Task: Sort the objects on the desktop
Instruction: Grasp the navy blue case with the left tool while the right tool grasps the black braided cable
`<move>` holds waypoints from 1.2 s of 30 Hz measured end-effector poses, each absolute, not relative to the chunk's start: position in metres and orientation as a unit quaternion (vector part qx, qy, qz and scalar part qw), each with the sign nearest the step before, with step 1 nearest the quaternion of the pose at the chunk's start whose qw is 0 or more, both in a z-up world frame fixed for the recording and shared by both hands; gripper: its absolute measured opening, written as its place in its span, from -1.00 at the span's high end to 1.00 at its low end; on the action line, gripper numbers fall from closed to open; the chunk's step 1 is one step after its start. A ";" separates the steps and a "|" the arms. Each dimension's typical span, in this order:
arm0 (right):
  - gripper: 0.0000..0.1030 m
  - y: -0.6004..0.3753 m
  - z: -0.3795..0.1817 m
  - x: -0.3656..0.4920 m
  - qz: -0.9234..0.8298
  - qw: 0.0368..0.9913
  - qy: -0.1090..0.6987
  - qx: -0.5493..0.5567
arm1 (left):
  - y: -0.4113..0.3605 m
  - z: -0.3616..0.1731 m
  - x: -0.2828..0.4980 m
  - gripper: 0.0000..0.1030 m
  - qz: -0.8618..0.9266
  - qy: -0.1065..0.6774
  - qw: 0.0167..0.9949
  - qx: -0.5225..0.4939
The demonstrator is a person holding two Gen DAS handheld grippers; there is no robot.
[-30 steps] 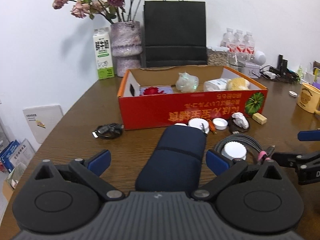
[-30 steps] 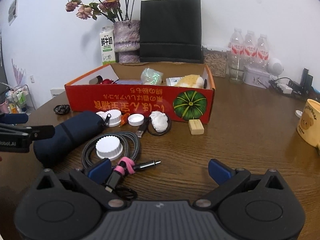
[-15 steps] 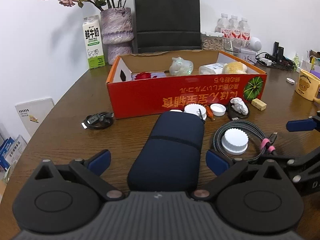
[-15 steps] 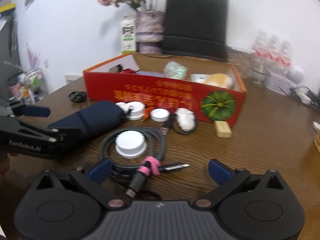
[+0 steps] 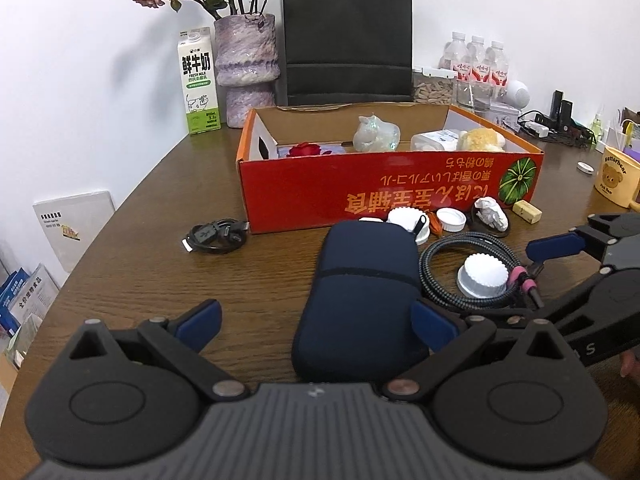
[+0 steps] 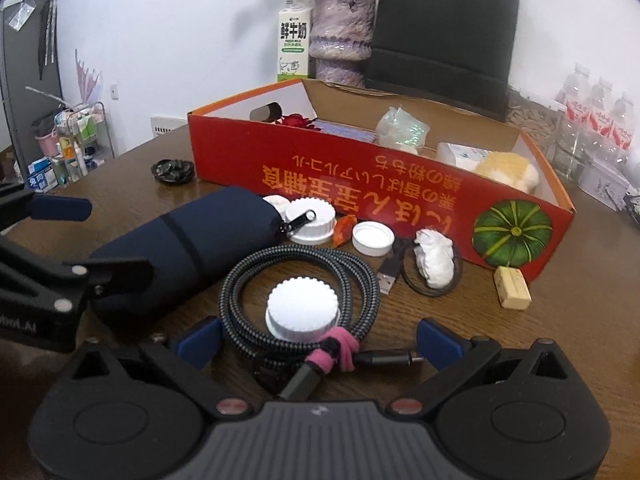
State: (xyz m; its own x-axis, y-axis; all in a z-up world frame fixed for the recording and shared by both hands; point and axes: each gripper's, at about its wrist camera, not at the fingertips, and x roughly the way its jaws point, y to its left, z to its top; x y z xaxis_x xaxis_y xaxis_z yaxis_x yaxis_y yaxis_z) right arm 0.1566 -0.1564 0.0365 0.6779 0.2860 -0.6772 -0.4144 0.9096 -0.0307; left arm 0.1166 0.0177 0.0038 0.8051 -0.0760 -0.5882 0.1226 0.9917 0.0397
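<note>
The left claw (image 5: 316, 322) is wide open and holds nothing. Far ahead of it on the left, a small black coiled cord (image 5: 216, 236) lies on the brown wooden table (image 5: 140, 272), close to the left end of the long red cardboard box (image 5: 384, 196). The soft dark blue pouch (image 5: 360, 292) lies flat on the table between the left claw's blue fingers (image 5: 199, 320). It sits nearer the right finger than the left one. I cannot tell if that finger touches it. The pouch points away from the claw, toward the red box.

Past the far end of the pouch, a ridged white bottle cap (image 5: 408, 220) and a smaller round white lid (image 5: 451, 219) lie just in front of the box.

The right claw (image 6: 318, 340) is wide open too and grips nothing. The near end of the black and grey braided cable coil (image 6: 300, 280) sits between its blue fingers, with a pink band (image 6: 334, 354) around the cable there. A big ridged white cap (image 6: 302, 308) rests in the middle of the coil. The blue pouch lies just left of the coil, ahead of this claw.

Ahead and to the right, a crumpled white lump (image 6: 434, 258) sits inside a thin black ring. A small pale yellow block (image 6: 512, 288) lies further right, by the green pumpkin picture on the box.
</note>
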 end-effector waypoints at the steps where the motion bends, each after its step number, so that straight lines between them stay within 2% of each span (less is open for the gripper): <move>1: -1.00 -0.155 0.037 0.157 0.195 0.911 0.352 -0.094 | 0.018 0.004 0.117 -1.00 -0.052 0.307 0.949 0.037; 10: -1.00 -0.146 0.035 0.171 0.206 0.908 0.353 -0.086 | 0.024 0.004 0.121 -1.00 -0.051 0.314 0.948 0.020; 11: -0.97 -0.146 0.035 0.172 0.208 0.909 0.352 -0.083 | 0.024 0.004 0.121 -1.00 -0.051 0.314 0.948 0.020; 13: -0.74 -0.148 0.035 0.170 0.218 0.910 0.344 -0.079 | 0.024 0.005 0.122 -1.00 -0.050 0.313 0.948 0.019; 14: -0.72 -0.148 0.036 0.168 0.221 0.910 0.342 -0.079 | 0.024 0.005 0.122 -1.00 -0.050 0.313 0.948 0.019; 22: -0.69 -0.153 0.044 0.156 0.210 0.924 0.307 -0.085 | 0.022 0.009 0.128 -1.00 -0.060 0.315 0.947 0.008; 36: -0.69 -0.200 0.050 0.147 0.166 0.939 0.297 -0.038 | -0.009 -0.003 0.170 -1.00 -0.062 0.363 0.930 0.019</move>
State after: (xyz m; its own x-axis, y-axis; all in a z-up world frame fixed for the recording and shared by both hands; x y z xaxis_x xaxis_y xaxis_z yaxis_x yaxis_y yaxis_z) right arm 0.1467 -0.2001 0.0496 0.7677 0.2900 -0.5714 -0.3348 0.9419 0.0283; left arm 0.1700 -0.0090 -0.0028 0.7294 -0.1019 -0.6764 0.1296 0.9915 -0.0097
